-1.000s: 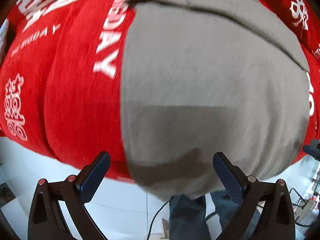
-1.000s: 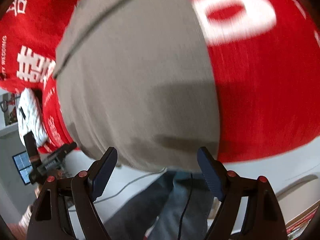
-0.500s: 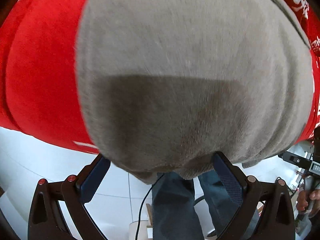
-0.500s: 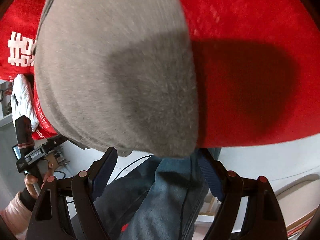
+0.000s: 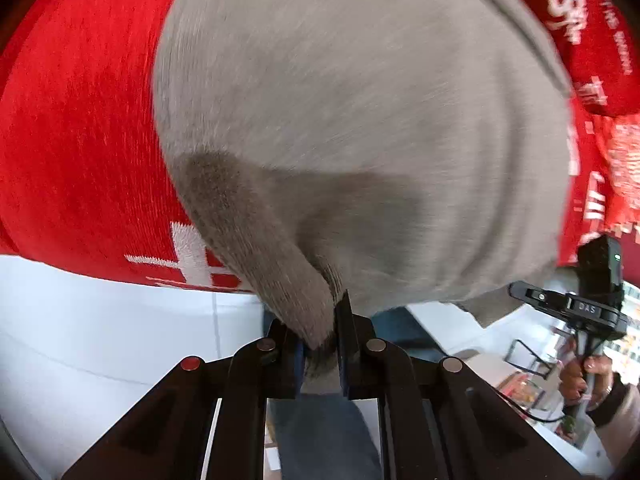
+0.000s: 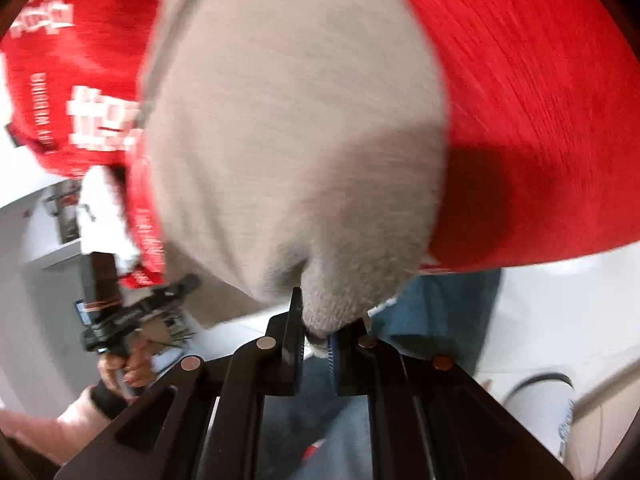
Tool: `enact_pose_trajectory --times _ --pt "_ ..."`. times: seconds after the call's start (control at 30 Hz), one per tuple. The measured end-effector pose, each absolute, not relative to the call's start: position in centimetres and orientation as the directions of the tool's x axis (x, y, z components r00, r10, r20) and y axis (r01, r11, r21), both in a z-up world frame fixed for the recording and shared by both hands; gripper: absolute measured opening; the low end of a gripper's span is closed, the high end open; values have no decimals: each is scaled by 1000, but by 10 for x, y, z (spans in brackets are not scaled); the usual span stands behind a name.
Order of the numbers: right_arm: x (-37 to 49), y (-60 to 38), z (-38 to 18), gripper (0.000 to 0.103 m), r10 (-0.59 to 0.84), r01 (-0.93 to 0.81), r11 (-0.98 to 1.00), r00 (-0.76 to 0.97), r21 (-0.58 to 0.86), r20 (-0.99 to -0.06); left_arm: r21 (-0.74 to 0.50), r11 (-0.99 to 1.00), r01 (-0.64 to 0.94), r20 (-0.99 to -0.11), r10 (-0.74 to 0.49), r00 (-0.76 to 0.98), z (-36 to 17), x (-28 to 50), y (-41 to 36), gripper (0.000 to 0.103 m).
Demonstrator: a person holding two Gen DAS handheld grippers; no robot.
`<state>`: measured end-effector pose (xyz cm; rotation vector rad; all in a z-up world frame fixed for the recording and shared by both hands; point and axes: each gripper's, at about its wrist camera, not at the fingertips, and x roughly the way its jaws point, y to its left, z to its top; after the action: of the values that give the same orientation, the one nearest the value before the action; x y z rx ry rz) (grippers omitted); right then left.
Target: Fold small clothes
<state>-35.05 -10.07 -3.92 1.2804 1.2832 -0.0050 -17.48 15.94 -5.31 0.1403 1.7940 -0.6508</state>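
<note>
A small grey knitted garment (image 5: 360,100) lies on a red cloth with white lettering (image 5: 80,140), at the table's near edge. My left gripper (image 5: 320,320) is closing on the garment's near left corner, and the pads pinch a fold of the grey knit. In the right wrist view the same grey garment (image 6: 296,120) fills the middle, on the red cloth (image 6: 540,120). My right gripper (image 6: 316,320) is closing on the near right corner, with grey fabric squeezed between its pads.
Below the table edge are the person's blue jeans (image 5: 320,432) and a white floor (image 5: 100,340). A hand (image 5: 580,376) holds the other gripper's handle at the right; in the right wrist view, a hand (image 6: 128,364) holds the other handle at the left. A white cylinder (image 6: 540,408) stands lower right.
Both grippers stood wide open over the garment's near edge; now both have come in and shut on its corners, lifting small folds of grey knit.
</note>
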Motion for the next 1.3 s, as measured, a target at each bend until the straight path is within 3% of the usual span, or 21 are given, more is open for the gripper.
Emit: enact_pose_trajectory --times 0.2,0.43,0.7,0.9,1.0,1.1,1.3 --pt "-309 -134 13 11 566 537 329 546 777 -617 -455 773 442 -889 -367 -275 17 -147 146 14" --pt "-246 -184 3 11 525 546 274 605 792 -599 -481 752 451 -871 -468 -149 46 -74 112 14" --pt "-220 -228 -22 13 519 632 125 616 765 -593 -373 841 392 -923 -380 -63 28 -6 79 14" --pt "-224 -247 -42 20 532 637 -81 678 766 -508 -330 891 310 -944 -311 -112 21 5 83 18" --pt "-217 -255 -40 33 526 619 -106 699 778 -484 -314 889 332 -949 -298 -100 30 7 84 18" --pt "-205 -263 -32 47 525 620 -75 690 781 -498 -286 884 370 -958 -269 -97 34 6 74 18" --pt "-183 -274 -10 50 539 654 145 577 743 -613 -183 896 405 -981 -192 -20 50 17 60 18"
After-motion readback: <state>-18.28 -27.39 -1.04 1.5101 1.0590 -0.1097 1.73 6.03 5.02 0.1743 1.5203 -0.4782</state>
